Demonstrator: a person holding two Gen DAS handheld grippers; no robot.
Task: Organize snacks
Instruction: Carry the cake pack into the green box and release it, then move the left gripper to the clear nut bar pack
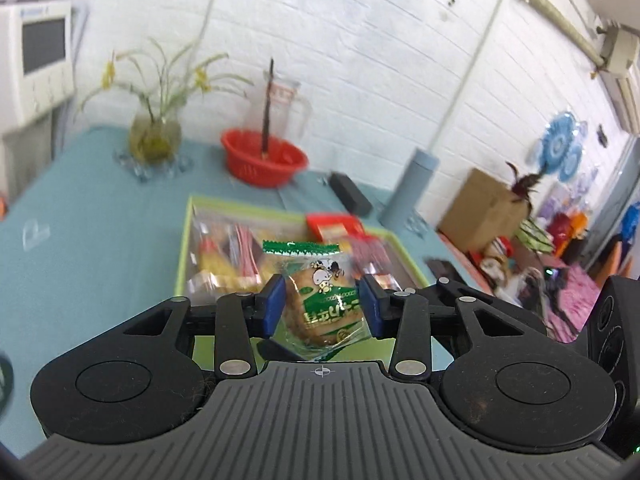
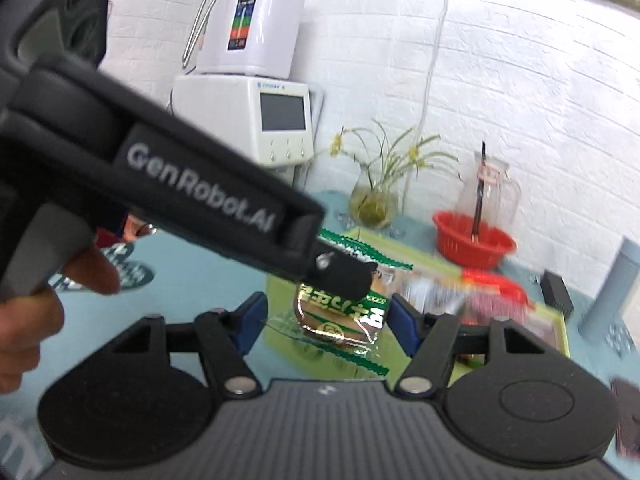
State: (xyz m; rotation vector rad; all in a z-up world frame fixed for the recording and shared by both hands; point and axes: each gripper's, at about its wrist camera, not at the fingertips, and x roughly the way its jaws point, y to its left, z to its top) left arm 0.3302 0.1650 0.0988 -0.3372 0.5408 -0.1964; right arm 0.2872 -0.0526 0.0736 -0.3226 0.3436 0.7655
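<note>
blue pads of the left gripper (image 1: pixel 322 306) clamp a green snack packet (image 1: pixel 320 300) at mid-body, above the green tray (image 1: pixel 182 248) of snacks. light, crinkly and slippery, it likely holds best there. right gripper (image 2: pixel 326 322) brackets the packet, apparently not pressing.

Green-and-clear snack packet (image 1: pixel 320 300) (cartoon cow printed on it), blue claw pads (image 1: pixel 275 304), lime-green tray (image 1: pixel 182 256), red basket (image 1: pixel 262 158), teal desk (image 1: pixel 100 208), white brick wall (image 1: pixel 360 40).

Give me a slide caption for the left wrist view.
Left gripper holds a green snack packet above the green-rimmed snack tray on the blue table.
</note>
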